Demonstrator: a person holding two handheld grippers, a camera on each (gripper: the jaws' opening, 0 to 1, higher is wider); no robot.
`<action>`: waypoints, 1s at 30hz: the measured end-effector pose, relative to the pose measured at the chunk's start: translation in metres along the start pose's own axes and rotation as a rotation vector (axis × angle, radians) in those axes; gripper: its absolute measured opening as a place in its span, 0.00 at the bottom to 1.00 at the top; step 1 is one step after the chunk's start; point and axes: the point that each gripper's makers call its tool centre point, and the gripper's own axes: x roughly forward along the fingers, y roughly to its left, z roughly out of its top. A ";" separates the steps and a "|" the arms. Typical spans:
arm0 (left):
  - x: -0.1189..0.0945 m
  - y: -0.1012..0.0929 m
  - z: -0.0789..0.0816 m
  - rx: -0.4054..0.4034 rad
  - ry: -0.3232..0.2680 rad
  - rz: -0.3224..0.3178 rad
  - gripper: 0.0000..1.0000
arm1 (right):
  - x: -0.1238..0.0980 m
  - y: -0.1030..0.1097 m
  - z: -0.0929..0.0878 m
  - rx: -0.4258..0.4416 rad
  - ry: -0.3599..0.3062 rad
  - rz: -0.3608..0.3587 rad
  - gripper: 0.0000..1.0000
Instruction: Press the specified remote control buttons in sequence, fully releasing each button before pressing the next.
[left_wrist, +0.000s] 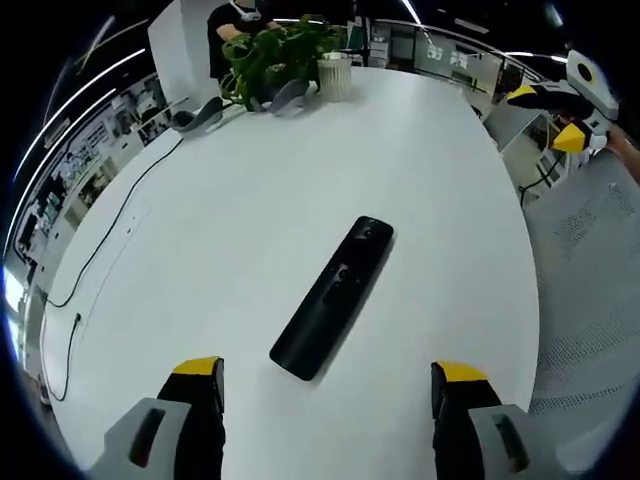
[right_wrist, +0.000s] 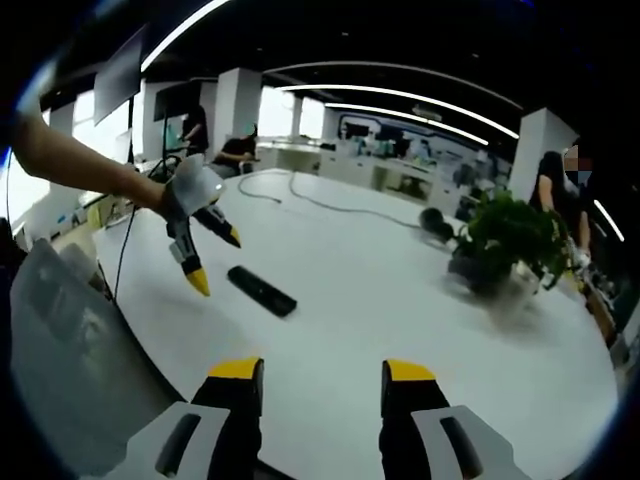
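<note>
Black remote control (left_wrist: 333, 297) flat on white bench (left_wrist: 440, 180), ahead between left gripper (left_wrist: 330, 385) fingers | left fingers wide apart, empty | right gripper (right_wrist: 315, 385) fingers apart, empty

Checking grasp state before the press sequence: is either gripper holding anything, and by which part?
Nothing held. Left gripper is open above the table, the remote lying flat ahead of its jaws, untouched. Right gripper is open too, empty.

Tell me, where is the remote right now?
The black remote control lies flat on the white table, just ahead of the open left tool, with the potted plant at the table's far edge.
</note>
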 end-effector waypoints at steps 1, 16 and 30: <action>0.000 0.000 0.000 0.002 0.001 -0.001 0.89 | 0.000 0.000 0.000 0.000 0.001 0.001 0.44; 0.004 0.008 -0.004 0.025 0.025 -0.012 0.85 | 0.001 0.001 -0.002 -0.011 0.016 0.007 0.42; 0.012 0.008 -0.004 0.070 0.039 -0.033 0.76 | 0.002 0.002 -0.003 -0.012 0.022 0.011 0.41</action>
